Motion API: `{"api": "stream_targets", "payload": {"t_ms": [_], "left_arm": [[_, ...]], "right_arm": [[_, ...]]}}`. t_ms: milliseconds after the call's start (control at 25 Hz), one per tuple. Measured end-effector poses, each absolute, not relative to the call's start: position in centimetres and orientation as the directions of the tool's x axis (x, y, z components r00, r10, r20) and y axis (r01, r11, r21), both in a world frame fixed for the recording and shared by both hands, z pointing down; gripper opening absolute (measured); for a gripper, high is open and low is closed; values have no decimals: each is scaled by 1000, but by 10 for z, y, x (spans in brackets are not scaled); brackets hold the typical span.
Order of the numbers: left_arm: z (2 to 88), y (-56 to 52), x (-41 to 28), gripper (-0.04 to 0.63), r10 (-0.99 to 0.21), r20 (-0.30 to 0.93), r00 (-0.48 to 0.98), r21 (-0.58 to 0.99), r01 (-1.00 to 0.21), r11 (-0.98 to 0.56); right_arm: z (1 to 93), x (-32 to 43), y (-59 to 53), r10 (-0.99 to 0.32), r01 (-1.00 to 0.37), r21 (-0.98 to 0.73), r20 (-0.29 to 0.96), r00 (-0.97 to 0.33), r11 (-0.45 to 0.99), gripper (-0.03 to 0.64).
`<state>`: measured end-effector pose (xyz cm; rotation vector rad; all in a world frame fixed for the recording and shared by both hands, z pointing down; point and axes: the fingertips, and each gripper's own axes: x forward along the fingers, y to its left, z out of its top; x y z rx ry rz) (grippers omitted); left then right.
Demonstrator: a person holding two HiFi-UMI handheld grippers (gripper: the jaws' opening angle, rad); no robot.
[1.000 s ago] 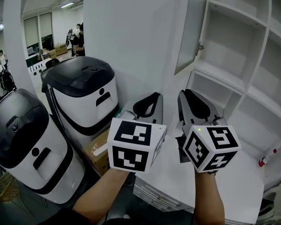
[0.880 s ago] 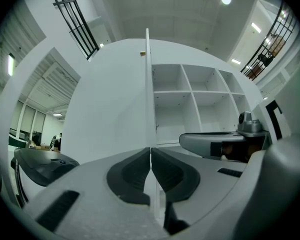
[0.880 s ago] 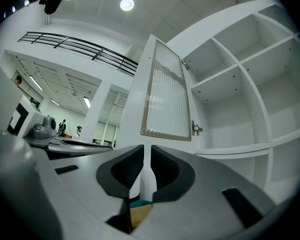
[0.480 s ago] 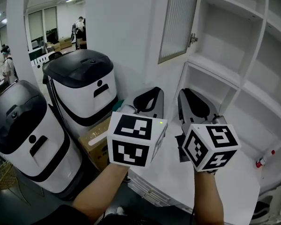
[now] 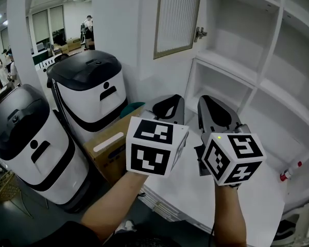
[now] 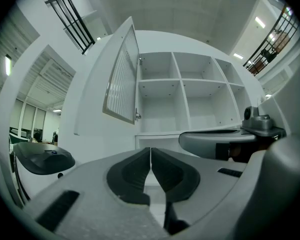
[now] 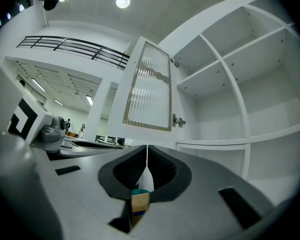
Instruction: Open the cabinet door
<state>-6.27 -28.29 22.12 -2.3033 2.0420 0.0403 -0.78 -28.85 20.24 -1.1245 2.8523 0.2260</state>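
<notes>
Both units match. The left claw [image 5: 169, 98] and the right claw [image 5: 205, 99] have pale grey moulded shells, each with a black teardrop-shaped jaw liner, finely ribbed on its inner faces, and dark rectangular slots in the shell. The right claw's jaws have just been closing and meet with nothing between them. A small tan block [image 7: 139, 200] capped in teal sits at their root. Each unit carries a white cube printed with black square markers: left cube [image 5: 155, 145], right cube [image 5: 233, 157]. A green lamp [image 5: 218, 137] is lit on the right cube. The forearms [image 5: 113, 205] are bare.
</notes>
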Motion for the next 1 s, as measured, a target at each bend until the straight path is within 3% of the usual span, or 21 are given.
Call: {"api": "stream_targets", "payload": {"t_ms": [1000], "left_arm": [[228,-275,-19,18,-998,-41,36,-34,-999,-35]], "right_arm": [[210,34,-286,-604,-612,104,-103,-791,784,23]]}}
